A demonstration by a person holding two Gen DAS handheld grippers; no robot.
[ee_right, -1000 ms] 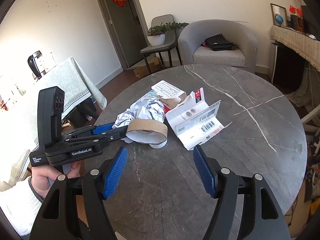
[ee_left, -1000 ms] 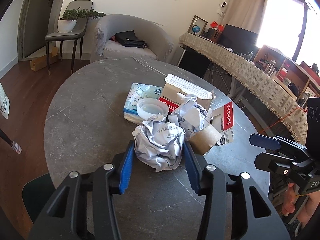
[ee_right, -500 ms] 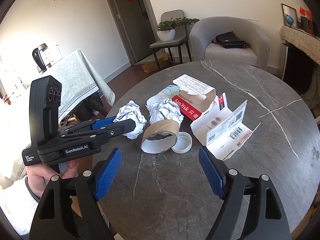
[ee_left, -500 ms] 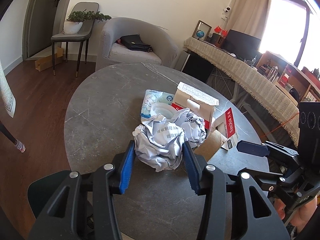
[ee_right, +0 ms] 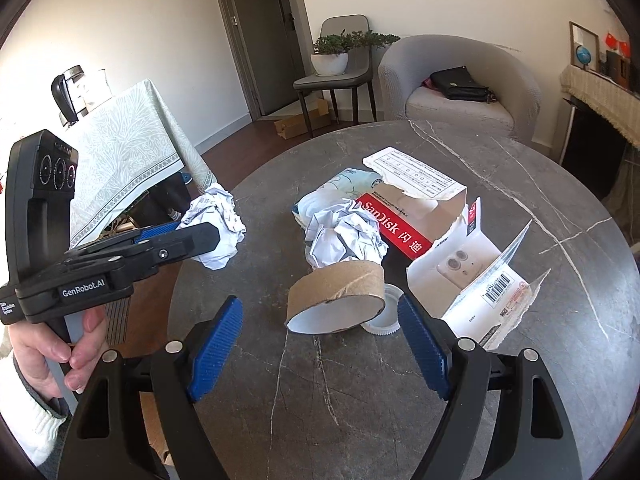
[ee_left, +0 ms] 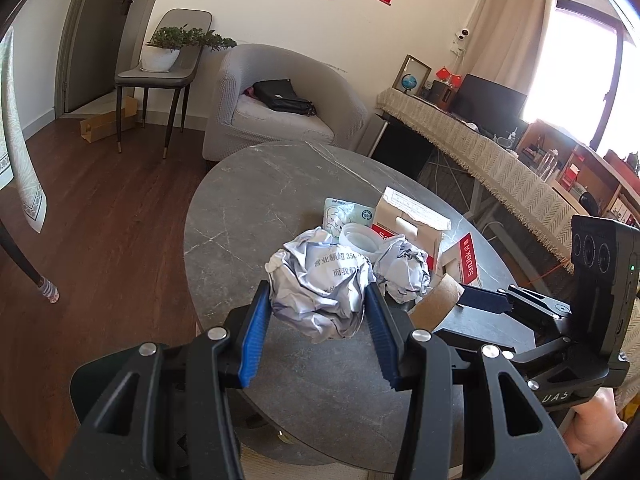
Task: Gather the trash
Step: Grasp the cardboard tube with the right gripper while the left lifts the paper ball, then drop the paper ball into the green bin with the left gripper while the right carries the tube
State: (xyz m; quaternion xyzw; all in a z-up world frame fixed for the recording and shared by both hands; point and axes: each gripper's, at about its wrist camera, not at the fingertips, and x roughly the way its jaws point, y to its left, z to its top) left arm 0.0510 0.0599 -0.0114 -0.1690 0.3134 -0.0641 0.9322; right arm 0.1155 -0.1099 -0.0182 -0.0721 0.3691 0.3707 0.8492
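A crumpled paper ball [ee_left: 320, 288] with printed text sits pinched between the blue pads of my left gripper [ee_left: 317, 296], lifted off the grey marble table [ee_left: 260, 200]. In the right wrist view that ball [ee_right: 216, 224] hangs at the table's left edge in the left gripper [ee_right: 188, 232]. My right gripper [ee_right: 320, 308] is open, its pads standing either side of a cardboard tape roll [ee_right: 336, 288] without touching it. Behind the roll lies a second crumpled paper [ee_right: 344, 236].
A white cap [ee_right: 384, 316] lies by the roll. A torn red SanDisk box [ee_right: 400, 228], an opened phone-case package [ee_right: 472, 272] and a tissue packet [ee_right: 352, 180] crowd the table's middle. A cloth-covered table [ee_right: 132, 148] stands left; an armchair [ee_left: 280, 120] stands beyond.
The left gripper has carried the paper ball away from the pile toward the table's edge. The right gripper has come closer to the cardboard roll and its jaws have widened.
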